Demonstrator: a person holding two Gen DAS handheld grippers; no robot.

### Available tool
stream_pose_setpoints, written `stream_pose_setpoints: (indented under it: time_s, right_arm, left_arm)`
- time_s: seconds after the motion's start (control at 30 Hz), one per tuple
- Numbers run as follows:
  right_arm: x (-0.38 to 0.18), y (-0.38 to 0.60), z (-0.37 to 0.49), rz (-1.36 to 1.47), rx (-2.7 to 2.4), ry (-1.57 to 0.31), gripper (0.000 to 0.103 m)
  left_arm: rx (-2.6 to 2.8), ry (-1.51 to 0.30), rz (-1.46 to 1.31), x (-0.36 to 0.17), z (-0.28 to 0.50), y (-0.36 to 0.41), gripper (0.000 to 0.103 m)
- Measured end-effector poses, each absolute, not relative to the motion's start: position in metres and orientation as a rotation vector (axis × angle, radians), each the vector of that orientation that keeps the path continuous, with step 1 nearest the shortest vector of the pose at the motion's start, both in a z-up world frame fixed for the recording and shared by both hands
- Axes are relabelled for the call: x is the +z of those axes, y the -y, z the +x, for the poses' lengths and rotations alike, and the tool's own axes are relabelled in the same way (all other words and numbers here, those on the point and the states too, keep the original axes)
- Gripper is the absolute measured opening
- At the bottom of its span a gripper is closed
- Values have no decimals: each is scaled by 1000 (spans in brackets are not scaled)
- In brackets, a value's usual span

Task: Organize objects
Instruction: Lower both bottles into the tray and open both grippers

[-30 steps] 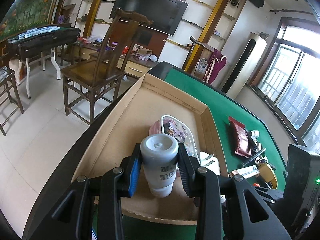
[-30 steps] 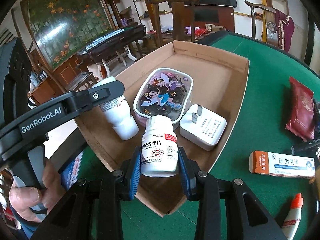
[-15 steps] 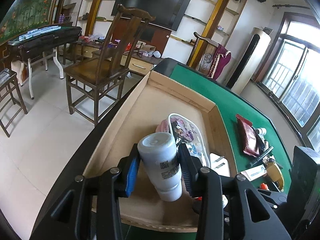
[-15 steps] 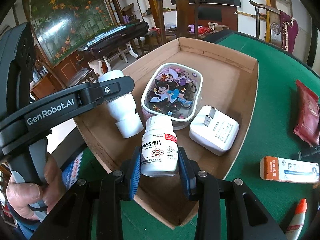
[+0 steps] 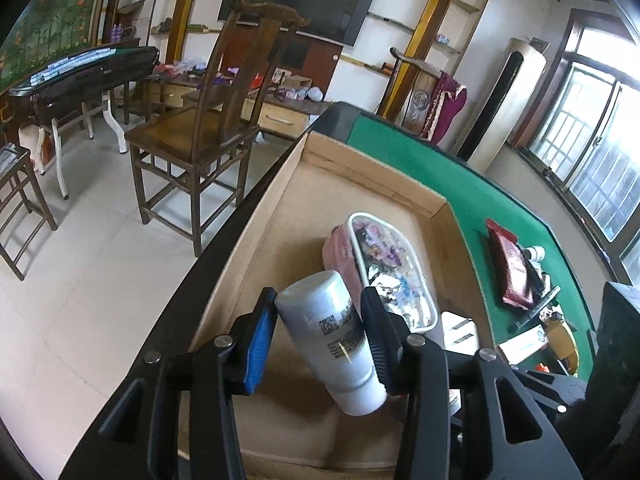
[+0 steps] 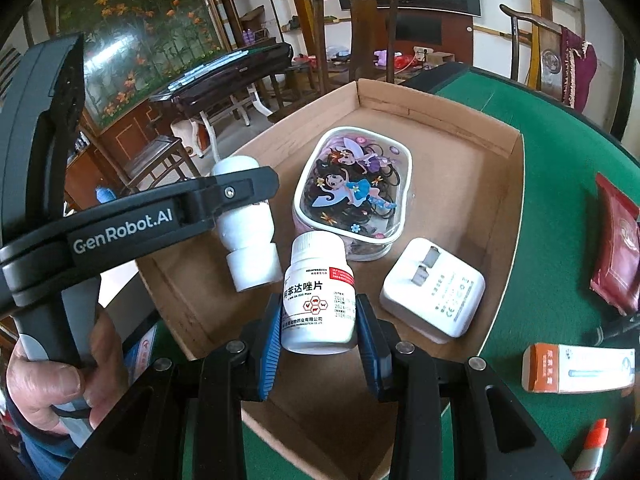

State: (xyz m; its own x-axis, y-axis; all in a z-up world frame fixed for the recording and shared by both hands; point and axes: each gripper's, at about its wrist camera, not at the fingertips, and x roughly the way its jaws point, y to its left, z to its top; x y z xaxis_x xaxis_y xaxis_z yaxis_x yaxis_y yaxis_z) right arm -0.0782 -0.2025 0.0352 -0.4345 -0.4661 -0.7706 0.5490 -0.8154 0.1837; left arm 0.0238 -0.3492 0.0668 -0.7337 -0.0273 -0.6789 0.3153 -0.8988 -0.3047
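The green tabletop [image 6: 540,152] carries a cardboard box [image 6: 472,124] at its left edge, holding a cartoon tin [image 6: 354,188] and a charger [image 6: 432,288]. Over its near left corner, the left tool [image 5: 318,332] has just been spreading; a tilted white tube [image 5: 332,336] leans on its right pad. The right tool [image 6: 318,326] pinches a pill bottle [image 6: 318,296] above the near wall.

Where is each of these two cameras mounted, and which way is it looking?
Left wrist: on the left claw, looking down its fingers at a tilted white tube over the cardboard box.
Right wrist: on the right claw, gripping a pill bottle; the left claw and a hand show.
Shared: box, cartoon case, charger.
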Motion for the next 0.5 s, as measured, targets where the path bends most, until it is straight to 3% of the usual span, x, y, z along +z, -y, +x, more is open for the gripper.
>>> stream_pose_setpoints:
  time_s: [0.5]
  right_arm:
    - [35, 204, -100, 1211, -2258, -114, 39]
  left_arm:
    - [-2653, -565, 1142, 63, -4, 351, 43]
